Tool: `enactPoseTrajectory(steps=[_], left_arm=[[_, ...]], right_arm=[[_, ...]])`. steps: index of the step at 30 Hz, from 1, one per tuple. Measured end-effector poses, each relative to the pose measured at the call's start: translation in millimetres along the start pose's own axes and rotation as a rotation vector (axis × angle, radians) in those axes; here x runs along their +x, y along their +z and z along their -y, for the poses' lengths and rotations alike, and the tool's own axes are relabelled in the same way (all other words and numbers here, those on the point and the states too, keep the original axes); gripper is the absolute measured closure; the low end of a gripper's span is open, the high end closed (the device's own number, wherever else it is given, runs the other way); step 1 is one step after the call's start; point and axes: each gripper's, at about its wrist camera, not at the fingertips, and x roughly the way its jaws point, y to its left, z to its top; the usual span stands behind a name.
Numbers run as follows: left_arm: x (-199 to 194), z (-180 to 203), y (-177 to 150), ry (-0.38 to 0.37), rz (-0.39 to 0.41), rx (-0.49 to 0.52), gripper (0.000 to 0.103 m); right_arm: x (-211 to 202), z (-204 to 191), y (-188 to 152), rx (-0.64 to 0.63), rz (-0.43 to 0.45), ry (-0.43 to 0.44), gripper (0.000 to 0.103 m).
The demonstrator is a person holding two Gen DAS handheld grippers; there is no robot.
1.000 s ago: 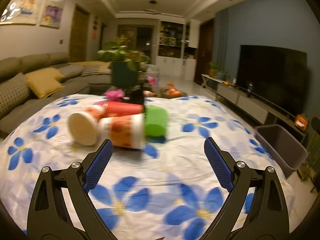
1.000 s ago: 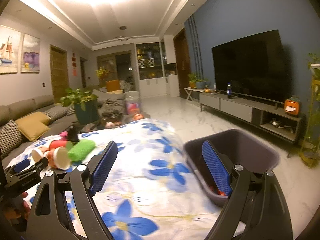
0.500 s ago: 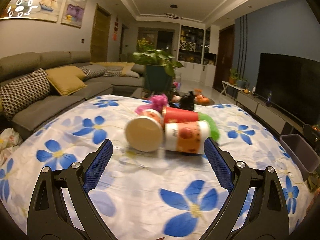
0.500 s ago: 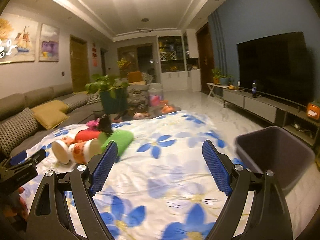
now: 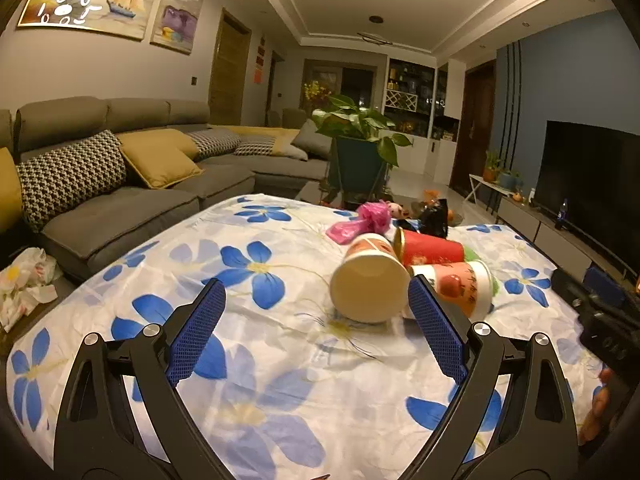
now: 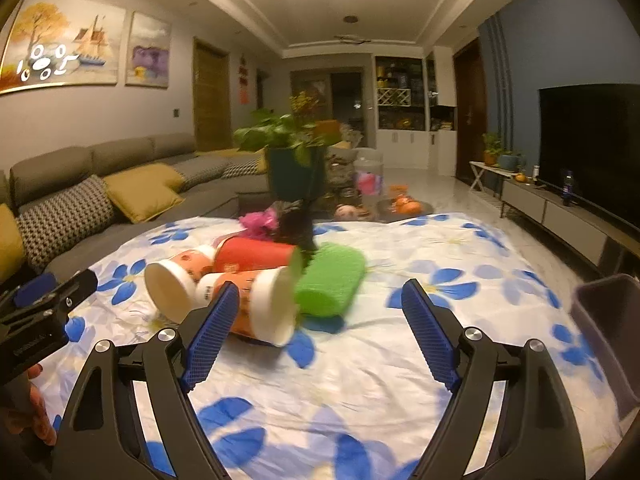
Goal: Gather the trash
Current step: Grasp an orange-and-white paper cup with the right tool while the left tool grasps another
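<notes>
Trash lies in a cluster on the flowered tablecloth (image 5: 280, 380): a tipped paper cup (image 5: 370, 284) showing its pale base, a second orange-printed cup (image 5: 460, 286), a red cup (image 5: 430, 250), a pink bag (image 5: 366, 220) and a black bag (image 5: 434, 214). From the right wrist view the same cups (image 6: 264, 300) lie beside a green roll (image 6: 330, 280). My left gripper (image 5: 316, 330) is open, just short of the pale cup. My right gripper (image 6: 320, 334) is open, its left finger overlapping the orange-printed cup. Nothing is between either pair of fingers.
A dark grey bin (image 6: 608, 320) stands off the table's right edge. A potted plant (image 5: 360, 152) stands behind the table, a grey sofa (image 5: 120, 184) with cushions to the left, a TV (image 5: 592, 176) to the right. Crumpled white bags (image 5: 24, 284) lie at the left.
Both grippers swung left, away from the bin and toward the cup cluster. The cups now appear larger and closer in both views. Both stayed open.
</notes>
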Motion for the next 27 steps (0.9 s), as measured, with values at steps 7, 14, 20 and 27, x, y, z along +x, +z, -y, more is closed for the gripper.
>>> enactPoseTrajectory(steps=[7, 14, 20, 27], left_arm=[[9, -11, 8, 0.005, 0.011, -0.022, 0.012], [19, -14, 12, 0.01, 0.01, -0.01, 0.012], [26, -17, 12, -0.003, -0.005, -0.02, 0.012], [28, -16, 15, -0.008, -0.006, -0.013, 0.012]], right_arm=[[30, -21, -1, -0.028, -0.041, 0.024, 0.028], [56, -23, 1, 0.001, -0.107, 0.061, 0.032], [69, -30, -3, -0.019, -0.173, 0.124, 0.047], [67, -35, -3, -0.036, -0.17, 0.181, 0.065]])
